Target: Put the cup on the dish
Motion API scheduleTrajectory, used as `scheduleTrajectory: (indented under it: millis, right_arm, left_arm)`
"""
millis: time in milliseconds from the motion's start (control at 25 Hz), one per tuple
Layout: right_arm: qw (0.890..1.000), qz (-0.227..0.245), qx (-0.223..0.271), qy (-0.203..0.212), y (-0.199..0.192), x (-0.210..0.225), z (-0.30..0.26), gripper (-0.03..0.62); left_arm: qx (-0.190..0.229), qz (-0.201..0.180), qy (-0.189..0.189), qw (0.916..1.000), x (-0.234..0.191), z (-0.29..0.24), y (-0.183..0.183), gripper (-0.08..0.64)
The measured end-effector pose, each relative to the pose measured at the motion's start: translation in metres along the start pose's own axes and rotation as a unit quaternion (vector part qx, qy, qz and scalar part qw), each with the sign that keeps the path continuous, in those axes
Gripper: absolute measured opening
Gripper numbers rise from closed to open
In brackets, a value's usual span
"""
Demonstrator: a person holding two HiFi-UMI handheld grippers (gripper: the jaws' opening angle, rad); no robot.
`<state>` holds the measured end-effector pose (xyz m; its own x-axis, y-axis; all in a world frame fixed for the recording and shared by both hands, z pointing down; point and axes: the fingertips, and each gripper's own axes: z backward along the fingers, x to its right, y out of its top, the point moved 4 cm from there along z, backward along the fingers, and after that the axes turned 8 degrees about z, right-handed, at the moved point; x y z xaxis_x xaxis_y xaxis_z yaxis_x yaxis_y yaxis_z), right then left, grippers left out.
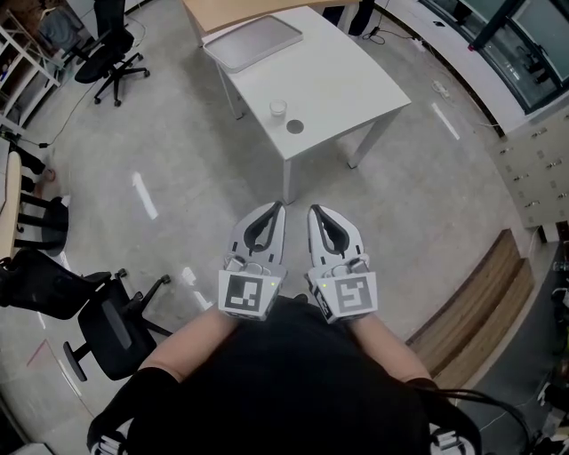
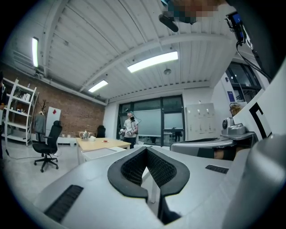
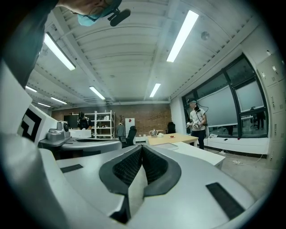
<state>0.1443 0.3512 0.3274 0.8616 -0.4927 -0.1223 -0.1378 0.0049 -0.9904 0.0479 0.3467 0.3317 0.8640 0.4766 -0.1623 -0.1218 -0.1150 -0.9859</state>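
A small clear cup (image 1: pixel 278 108) stands on the white table (image 1: pixel 356 84), near its front corner. Just right of it and nearer me lies a small grey round dish (image 1: pixel 295 126), apart from the cup. Both grippers are held side by side close to my body, well short of the table and over the floor. My left gripper (image 1: pixel 279 207) is shut with nothing in it, its tips meeting in the left gripper view (image 2: pixel 146 149). My right gripper (image 1: pixel 314 211) is likewise shut and empty (image 3: pixel 142 146). Neither gripper view shows the cup or dish.
A grey tray (image 1: pixel 253 42) lies at the table's far end, beside a wooden table (image 1: pixel 222 11). Office chairs (image 1: pixel 116 58) stand at the left, and another chair (image 1: pixel 111 333) is close at my lower left. A person (image 2: pixel 130 129) stands far off by the windows.
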Motion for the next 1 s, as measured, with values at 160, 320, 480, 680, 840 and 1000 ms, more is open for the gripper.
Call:
scheduleTrajectory:
  millis: [160, 320, 480, 680, 840, 1000]
  right_arm:
    - [1.0, 0.0, -0.013, -0.015, 0.001, 0.007, -0.041, 0.012]
    - [1.0, -0.004, -0.018, -0.01, 0.002, 0.008, -0.077, 0.012]
    - [1.0, -0.004, 0.005, -0.004, 0.011, 0.003, -0.11, 0.012]
    - [1.0, -0.006, 0.01, -0.017, 0.02, -0.002, -0.145, 0.012]
    - [0.999, -0.001, 0.004, -0.034, 0.022, -0.009, -0.165, 0.012]
    - [0.999, 0.005, -0.003, -0.041, 0.022, -0.016, -0.178, 0.012]
  left_arm:
    - [-0.001, 0.01, 0.001, 0.9999, -0.033, -0.028, 0.007, 0.006]
    - [-0.001, 0.009, -0.004, 0.9999, -0.062, -0.048, 0.014, 0.006]
    - [0.004, 0.009, -0.011, 0.9999, -0.088, -0.062, 0.022, 0.006]
    - [0.006, 0.01, -0.023, 0.9997, -0.123, -0.074, 0.031, 0.005]
    - [0.008, 0.01, -0.032, 0.9994, -0.147, -0.078, 0.034, 0.005]
    - [0.007, 0.011, -0.043, 0.999, -0.162, -0.084, 0.035, 0.005]
